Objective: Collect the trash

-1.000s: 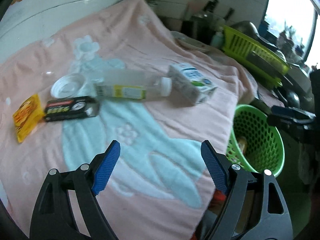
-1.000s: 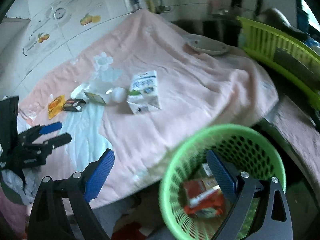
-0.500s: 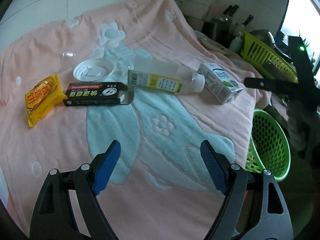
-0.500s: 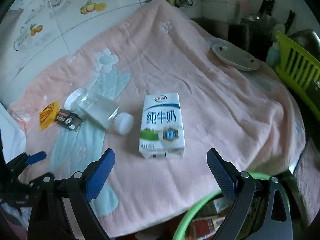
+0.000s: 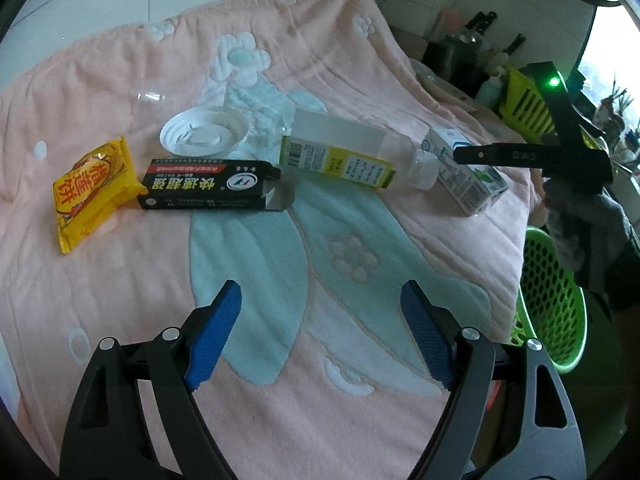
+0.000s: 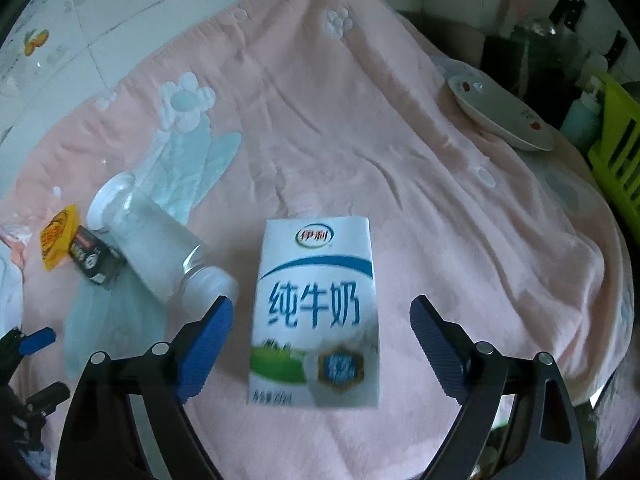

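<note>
On a pink blanket (image 6: 400,160) lies a milk carton (image 6: 316,312). Both the left gripper (image 5: 320,336) and right gripper (image 6: 320,340) gape wide, empty.

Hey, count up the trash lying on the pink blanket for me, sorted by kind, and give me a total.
Cartons and boxes: 2, the milk carton and the black cardboard box.
Plastic bottles: 1, the clear bottle.
Snack packets: 1, the yellow snack packet.
Plastic lids: 1, the white plastic lid.
Total: 5 on the pink blanket.
</note>
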A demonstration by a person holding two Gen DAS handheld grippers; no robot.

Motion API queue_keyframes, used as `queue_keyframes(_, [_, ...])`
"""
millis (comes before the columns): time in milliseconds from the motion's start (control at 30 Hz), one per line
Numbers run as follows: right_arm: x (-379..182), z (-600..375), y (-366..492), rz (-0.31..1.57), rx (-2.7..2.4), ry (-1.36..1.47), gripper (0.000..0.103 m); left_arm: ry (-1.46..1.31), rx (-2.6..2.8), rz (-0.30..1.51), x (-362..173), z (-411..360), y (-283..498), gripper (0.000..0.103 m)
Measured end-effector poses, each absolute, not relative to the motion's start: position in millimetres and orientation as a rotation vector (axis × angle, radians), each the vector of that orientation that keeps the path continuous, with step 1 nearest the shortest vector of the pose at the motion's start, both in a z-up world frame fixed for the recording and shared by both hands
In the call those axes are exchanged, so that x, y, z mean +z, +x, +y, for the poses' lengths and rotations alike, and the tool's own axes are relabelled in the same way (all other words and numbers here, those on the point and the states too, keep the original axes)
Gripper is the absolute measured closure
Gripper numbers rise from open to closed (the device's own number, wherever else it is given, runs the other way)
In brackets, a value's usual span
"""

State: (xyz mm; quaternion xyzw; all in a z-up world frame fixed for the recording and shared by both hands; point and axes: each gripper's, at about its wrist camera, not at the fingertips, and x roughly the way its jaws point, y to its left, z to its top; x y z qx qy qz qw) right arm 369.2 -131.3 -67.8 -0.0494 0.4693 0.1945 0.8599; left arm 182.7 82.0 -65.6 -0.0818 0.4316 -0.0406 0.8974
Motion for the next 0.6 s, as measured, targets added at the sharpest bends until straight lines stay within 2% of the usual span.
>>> queue_keyframes(200, [-79, -126, 384, 1.028, 0.413, -0.115, 0.024, -0.178, -0.076, 0.903, -62, 79, 193, 0.023])
queue_keyframes(300, [-84, -127, 385, 1.04, 0.427, -0.104, 0.04, -0.198, -0.074, 0.92, -60, 76, 200, 0.023])
queue_keyframes(600, [-69, -145, 361, 0.978, 0.449, -0.076, 0.041, -0.318, -0.01, 0.951, -44, 68, 235, 0.022])
